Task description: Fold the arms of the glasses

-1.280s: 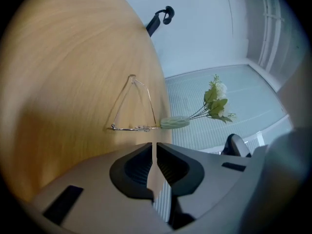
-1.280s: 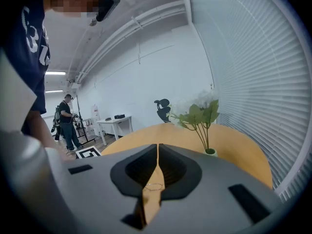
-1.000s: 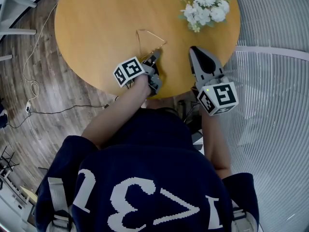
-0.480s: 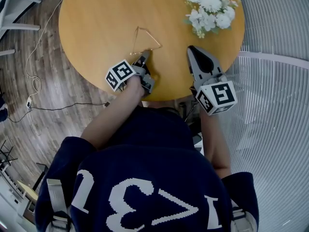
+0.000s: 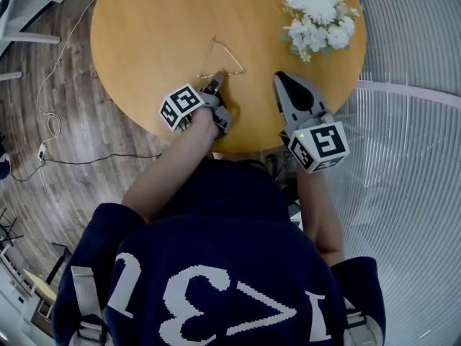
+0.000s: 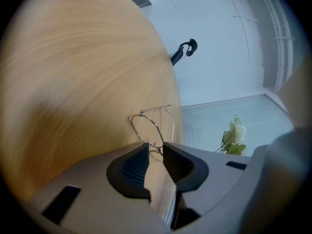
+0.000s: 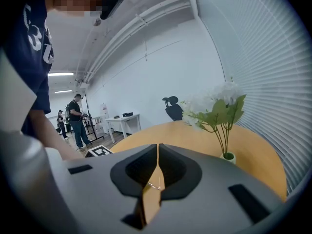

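Thin gold wire glasses [image 5: 220,58] lie on the round wooden table [image 5: 144,34], forming a narrow triangle in the head view. My left gripper [image 5: 217,78] is at the near edge of the glasses. In the left gripper view, the frame's near wire [image 6: 152,133] sits between the jaws of that gripper [image 6: 155,147], which are opening, and a gap shows on each side of the wire. My right gripper [image 5: 278,79] hovers over the table to the right of the glasses, apart from them. It is shut [image 7: 158,147] with nothing in it.
A small vase of white flowers [image 5: 317,16] stands at the back right of the table, also in the right gripper view [image 7: 219,108]. The table's near edge runs just below both grippers. A cable [image 5: 50,121] lies on the wood floor at left. White ribbed blinds [image 5: 410,157] are at right.
The left gripper slid a little to the left along the glasses, whose outline went from a splayed arm to a closed triangle. The right gripper drifted slightly left.
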The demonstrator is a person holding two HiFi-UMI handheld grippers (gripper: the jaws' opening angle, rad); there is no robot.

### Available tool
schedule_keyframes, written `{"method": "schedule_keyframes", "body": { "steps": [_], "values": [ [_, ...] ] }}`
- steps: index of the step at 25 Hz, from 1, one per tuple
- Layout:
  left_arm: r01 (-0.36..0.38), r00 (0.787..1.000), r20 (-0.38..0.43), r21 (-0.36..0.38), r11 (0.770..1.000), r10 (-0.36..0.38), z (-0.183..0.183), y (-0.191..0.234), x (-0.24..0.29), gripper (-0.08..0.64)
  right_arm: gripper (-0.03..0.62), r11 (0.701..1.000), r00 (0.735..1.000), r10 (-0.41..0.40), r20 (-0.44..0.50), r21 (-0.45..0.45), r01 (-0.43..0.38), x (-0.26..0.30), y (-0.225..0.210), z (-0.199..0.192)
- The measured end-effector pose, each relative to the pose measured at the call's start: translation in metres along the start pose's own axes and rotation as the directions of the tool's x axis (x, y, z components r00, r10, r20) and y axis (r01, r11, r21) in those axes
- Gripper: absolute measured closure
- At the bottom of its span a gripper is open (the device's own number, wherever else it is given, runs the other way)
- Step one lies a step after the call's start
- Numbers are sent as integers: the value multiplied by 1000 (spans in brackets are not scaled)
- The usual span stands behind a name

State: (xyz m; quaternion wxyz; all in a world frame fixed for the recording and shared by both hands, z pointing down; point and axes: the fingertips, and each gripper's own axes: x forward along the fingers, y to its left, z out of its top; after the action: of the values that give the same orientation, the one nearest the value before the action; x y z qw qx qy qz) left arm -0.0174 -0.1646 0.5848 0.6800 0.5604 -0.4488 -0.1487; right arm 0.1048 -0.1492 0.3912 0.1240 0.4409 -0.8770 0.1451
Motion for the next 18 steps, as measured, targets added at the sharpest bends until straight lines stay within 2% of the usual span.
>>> {"method": "schedule_keyframes", "body": {
  "steps": [2, 3, 9, 13, 18],
  "values": [
    [-9, 1000, -11, 34, 999, 10, 3, -1, -2, 521, 564, 1000, 1000, 2, -3, 1, -2, 1, 2, -1],
    [-15, 1000, -20, 42, 999, 15, 4, 0, -4, 531, 564, 1000, 1000, 2, -3, 2, -2, 1, 3, -1],
    [9, 998, -68, 55, 998, -5, 4, 4, -8, 532, 564, 1000, 1000, 8, -2, -1, -8, 4, 10, -1],
    [49, 995, -88, 85, 995, -42, 3, -6, -12, 535, 564, 1000, 1000, 1, -7, -2, -1, 4, 9, -2],
    [112, 986, -136, 143, 983, -92, 0, -23, -17, 537, 563, 999, 999, 14, -31, 42, -13, 6, 2, -15]
  ]
}}
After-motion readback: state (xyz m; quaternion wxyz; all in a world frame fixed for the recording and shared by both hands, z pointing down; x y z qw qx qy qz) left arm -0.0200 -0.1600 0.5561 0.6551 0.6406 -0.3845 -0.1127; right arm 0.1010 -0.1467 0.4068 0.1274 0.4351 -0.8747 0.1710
